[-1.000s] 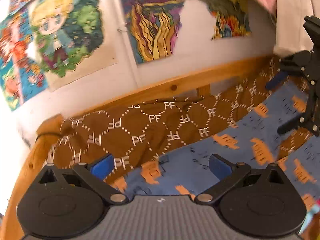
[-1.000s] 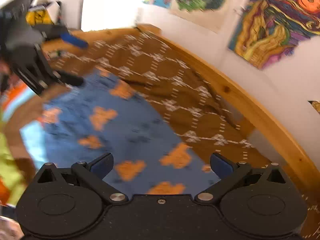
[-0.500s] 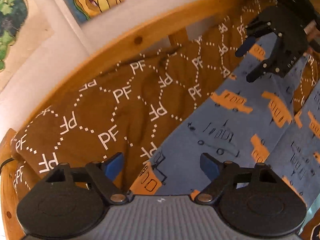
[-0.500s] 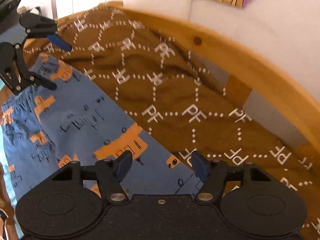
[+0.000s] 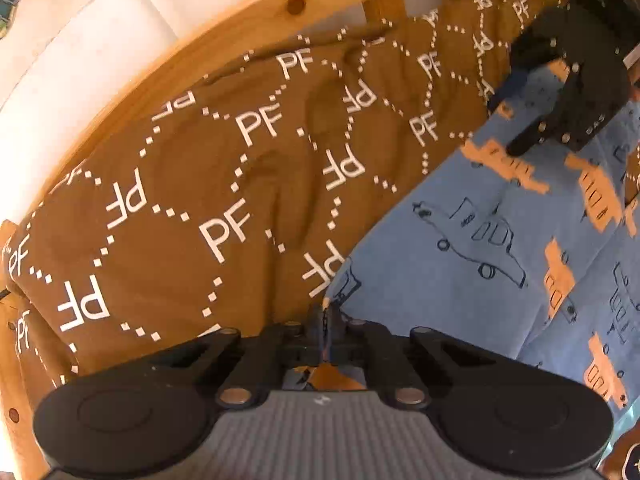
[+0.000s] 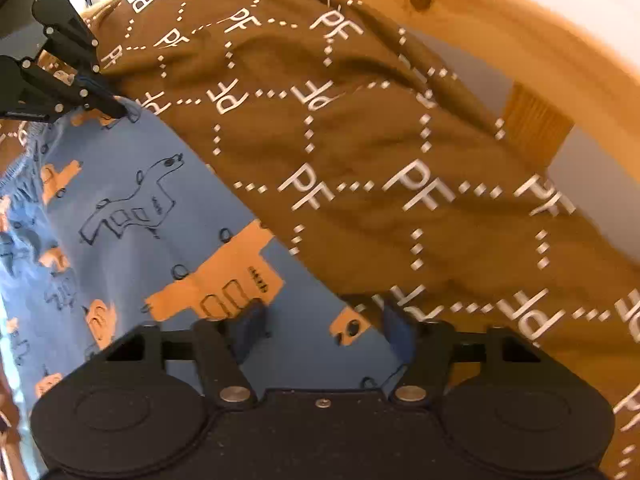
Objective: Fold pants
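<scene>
The pants [image 5: 472, 264] run off the right and lower edges in both views (their full outline stays unseen), the left gripper [image 5: 326, 320] hides the pinched corner, and motion blur smears the right gripper [image 5: 560, 92] at the frame's edge

A bed fills both views, covered by a brown bedspread [image 5: 224, 184] printed with white "PF" letters set in dotted diamond lines; the cloth lies rumpled in soft folds; along its far side runs a curved-looking pine bed rail [image 6: 500, 36] with a dark knot in the wood; a short wooden post [image 6: 536, 124] stands under the rail; behind the rail is a plain white wall [image 5: 60, 80]; warm, bright light falls across the cloth and wood.
</scene>
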Demonstrator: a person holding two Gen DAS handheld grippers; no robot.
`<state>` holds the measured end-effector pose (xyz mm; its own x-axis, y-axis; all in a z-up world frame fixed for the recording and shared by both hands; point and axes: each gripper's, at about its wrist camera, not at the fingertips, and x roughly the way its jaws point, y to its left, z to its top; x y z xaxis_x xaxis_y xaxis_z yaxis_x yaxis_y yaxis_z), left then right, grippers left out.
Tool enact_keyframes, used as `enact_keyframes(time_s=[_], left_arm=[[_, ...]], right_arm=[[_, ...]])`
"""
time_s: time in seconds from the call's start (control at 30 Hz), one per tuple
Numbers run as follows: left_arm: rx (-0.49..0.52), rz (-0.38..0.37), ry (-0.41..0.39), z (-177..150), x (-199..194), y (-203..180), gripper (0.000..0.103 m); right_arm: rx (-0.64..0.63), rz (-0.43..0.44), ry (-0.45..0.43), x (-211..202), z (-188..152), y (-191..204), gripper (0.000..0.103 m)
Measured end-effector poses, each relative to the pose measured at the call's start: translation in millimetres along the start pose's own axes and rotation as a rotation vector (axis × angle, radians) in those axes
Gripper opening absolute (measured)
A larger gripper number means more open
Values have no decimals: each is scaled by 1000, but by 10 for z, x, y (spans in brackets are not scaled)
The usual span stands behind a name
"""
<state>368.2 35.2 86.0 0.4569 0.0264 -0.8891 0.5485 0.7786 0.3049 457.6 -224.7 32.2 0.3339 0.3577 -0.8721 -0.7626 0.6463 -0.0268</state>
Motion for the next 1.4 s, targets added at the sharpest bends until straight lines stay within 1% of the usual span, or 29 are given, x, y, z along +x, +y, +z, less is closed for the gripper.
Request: enact_keyframes(time_s=[0.03,0.07,0.1,0.13,0.17,0.27,0.33,0.43,0.47,0.5,0.57,0.63,0.7,0.77,0.8,0.83,0.87,0.9,0.93,0.97,1.0,1.03,1.13,1.2,1.27,1.33,1.37,1.4], left_arm=[[10,12,-12,-17,-27,-7,1],[21,24,-26,-36,-59,-17,1],[27,37,-45,-46,-69,-48,1],[28,52,-59,-66,-104,-56,1],[26,71,-73,-73,-126,-84,1],[10,129,-133,-100,-276,-120,0],[5,168,-179,-83,-405,-111,0],[-13,219,-246,-20,-557,-31,0],[-21,235,-257,24,-560,-3,0],[-29,259,-267,71,-539,8,0],[-46,275,-257,199,-415,37,0],[-82,269,-216,265,-281,87,0],[-89,263,-185,306,-129,108,1],[-109,234,-183,311,-40,149,2],[-133,214,-184,288,-46,175,5],[-159,185,-183,281,-52,237,11],[-188,158,-183,262,-89,290,21],[-216,137,-184,260,-117,356,28],[-240,122,-190,254,-152,419,45],[-255,111,-202,241,-187,470,52],[-267,99,-216,219,-227,509,52],[-270,81,-223,214,-259,542,52],[-260,39,-242,152,-340,579,53],[-235,17,-251,141,-382,558,54],[-206,18,-246,155,-382,508,54],[-191,35,-212,192,-328,461,52],[-186,57,-182,225,-284,441,39],[-185,84,-149,269,-217,420,27]], right_arm=[[8,12,-9,2,-22,-11,55],[12,19,-19,-4,-44,-18,45],[15,27,-27,-19,-62,-22,29],[20,36,-32,-26,-76,-36,20],[22,33,-40,-38,-90,-41,5],[-2,-5,-82,-115,-108,11,1],[-33,-59,-133,-227,-82,75,1],[-19,-176,-255,-476,21,75,0],[-19,-223,-304,-562,64,64,0],[-15,-247,-340,-616,84,44,1],[7,-281,-390,-629,167,6,1],[-3,-318,-378,-489,255,-15,1],[9,-326,-331,-255,298,-12,1],[8,-332,-288,-65,306,-14,2],[5,-334,-278,-19,313,6,4],[5,-332,-271,7,309,11,6],[12,-323,-273,5,279,11,14],[20,-306,-279,-16,264,-7,27],[26,-291,-287,-51,248,-25,35],[30,-277,-297,-103,225,-56,49],[30,-258,-307,-150,203,-75,57],[30,-240,-317,-191,168,-102,59],[31,-222,-332,-253,118,-144,60],[32,-215,-331,-201,178,-86,60],[22,-213,-315,-130,224,-48,60],[-4,-227,-272,-50,271,-6,58],[-11,-232,-237,2,299,3,49],[-9,-234,-204,49,325,3,31]])
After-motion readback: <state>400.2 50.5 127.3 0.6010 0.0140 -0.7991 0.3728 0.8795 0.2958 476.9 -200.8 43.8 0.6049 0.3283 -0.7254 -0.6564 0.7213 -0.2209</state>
